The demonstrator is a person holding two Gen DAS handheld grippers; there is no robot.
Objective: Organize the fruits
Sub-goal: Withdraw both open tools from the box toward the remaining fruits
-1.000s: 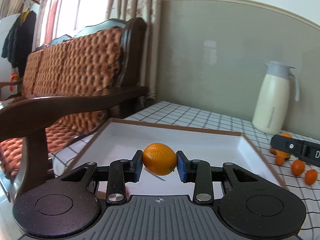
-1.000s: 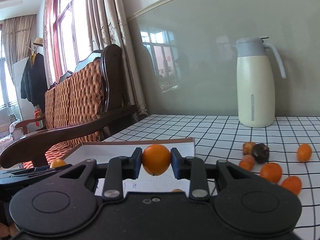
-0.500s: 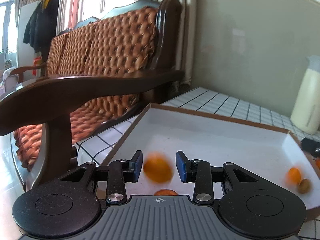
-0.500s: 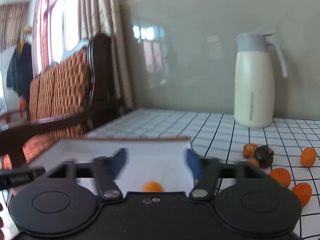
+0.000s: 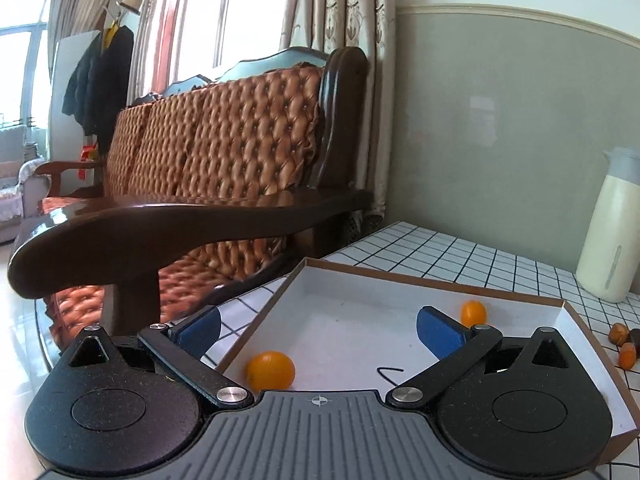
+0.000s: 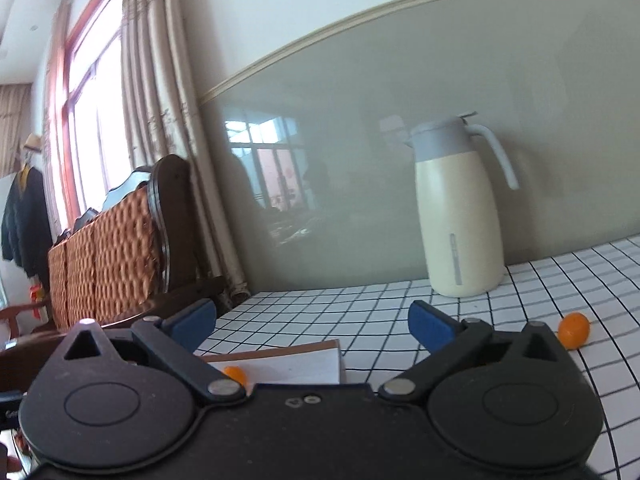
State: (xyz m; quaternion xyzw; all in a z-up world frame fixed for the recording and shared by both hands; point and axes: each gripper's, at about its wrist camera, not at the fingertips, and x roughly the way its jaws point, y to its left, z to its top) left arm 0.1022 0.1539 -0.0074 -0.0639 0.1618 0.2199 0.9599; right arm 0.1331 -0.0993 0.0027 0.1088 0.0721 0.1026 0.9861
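A white tray with a brown rim [image 5: 400, 276] lies on the checked table. In the left wrist view an orange fruit [image 5: 270, 369] rests at the tray's near left corner and a smaller orange fruit [image 5: 473, 313] lies further in. My left gripper [image 5: 318, 326] hangs over the tray, its jaws opening wide with nothing between them. In the right wrist view my right gripper [image 6: 312, 322] is also opening, empty, over the tray's corner [image 6: 316, 350]. An orange fruit [image 6: 235, 374] shows in the tray behind its left finger. Another orange fruit [image 6: 574, 330] lies on the table to the right.
A cream jug with a grey lid [image 6: 460, 216] stands at the back against the grey wall. Small brown and orange fruits [image 5: 622, 340] lie right of the tray. A wooden sofa with a dark armrest [image 5: 180, 220] stands close to the table's left edge.
Both grippers held an orange fruit a second ago. Both jaws have spread wide and the fruits have dropped into the tray. Both views have swung a little.
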